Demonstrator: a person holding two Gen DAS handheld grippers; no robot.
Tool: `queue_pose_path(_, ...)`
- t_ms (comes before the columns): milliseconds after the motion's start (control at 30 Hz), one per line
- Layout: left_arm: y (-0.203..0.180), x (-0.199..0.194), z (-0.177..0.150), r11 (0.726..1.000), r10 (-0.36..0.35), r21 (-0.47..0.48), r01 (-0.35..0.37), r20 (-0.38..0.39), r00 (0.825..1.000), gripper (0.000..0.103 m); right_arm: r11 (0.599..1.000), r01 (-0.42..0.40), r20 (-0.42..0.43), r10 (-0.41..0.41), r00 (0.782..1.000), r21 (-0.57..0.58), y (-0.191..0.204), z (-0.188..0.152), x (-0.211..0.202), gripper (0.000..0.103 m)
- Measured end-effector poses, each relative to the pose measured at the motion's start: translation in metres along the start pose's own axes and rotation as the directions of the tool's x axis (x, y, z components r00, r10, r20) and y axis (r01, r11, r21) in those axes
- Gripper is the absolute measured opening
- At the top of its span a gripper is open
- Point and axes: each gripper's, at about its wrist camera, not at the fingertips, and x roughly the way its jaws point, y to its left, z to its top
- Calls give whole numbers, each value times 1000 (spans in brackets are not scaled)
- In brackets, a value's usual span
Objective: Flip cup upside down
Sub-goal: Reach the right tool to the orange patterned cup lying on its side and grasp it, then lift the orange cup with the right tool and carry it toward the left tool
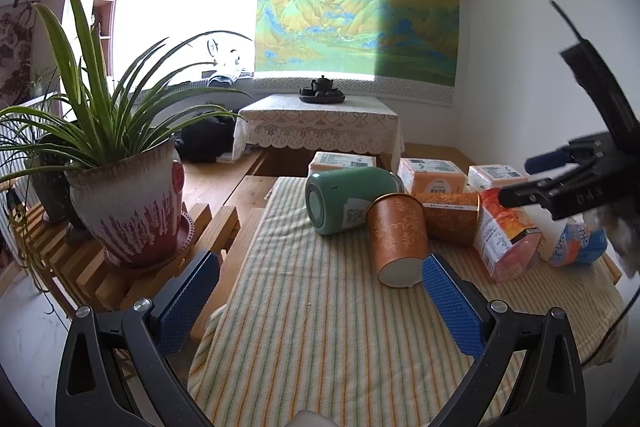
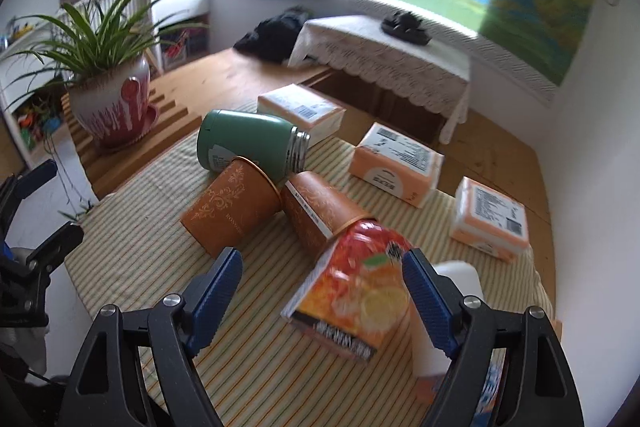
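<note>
Two orange paper cups lie on their sides on the striped cloth. The near cup [image 1: 396, 239] [image 2: 230, 205] points its white base toward the left gripper. The second cup [image 1: 450, 217] [image 2: 320, 217] lies behind it. A green metal cup [image 1: 344, 199] [image 2: 250, 145] lies on its side against them. My left gripper [image 1: 320, 291] is open and empty, just short of the near cup's base. My right gripper [image 2: 322, 283] is open and empty above a juice carton [image 2: 352, 291]; it also shows at the right of the left wrist view [image 1: 516, 179].
A potted plant [image 1: 128, 203] stands on a slatted wooden stand at the left. Three tissue packs [image 2: 394, 163] lie at the cloth's far side. A juice carton [image 1: 506, 235] and a blue-orange packet [image 1: 578, 243] lie at the right. A white bottle [image 2: 444, 311] lies beside the carton.
</note>
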Motion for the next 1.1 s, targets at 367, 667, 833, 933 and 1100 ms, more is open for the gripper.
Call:
queue_pose_path(367, 17, 12, -2, 1000, 18, -8, -19, -24, 1000, 103, 975, -40, -244, -15, 970, -219, 16, 43, 72, 74)
queue_pose_path(667, 39, 27, -5, 998, 46, -48, -48, -44, 998, 103, 952, -65, -361, -50, 931, -299, 13, 55, 123, 64)
queue_pose_path(833, 49, 36, -4, 996, 61, -66, -65, -49, 997, 103, 950, -69, -389, -57, 920, -303, 11, 57, 140, 58)
queue_pose_path(933, 51, 40, -4, 995, 64, -71, -67, -56, 996, 103, 951, -44, -371, -77, 925, -305, 9, 62, 144, 58)
queue_pose_path(1100, 50, 46, -7, 995, 62, -70, -67, -70, 996, 103, 951, -16, -338, -93, 936, -307, 11, 66, 142, 57)
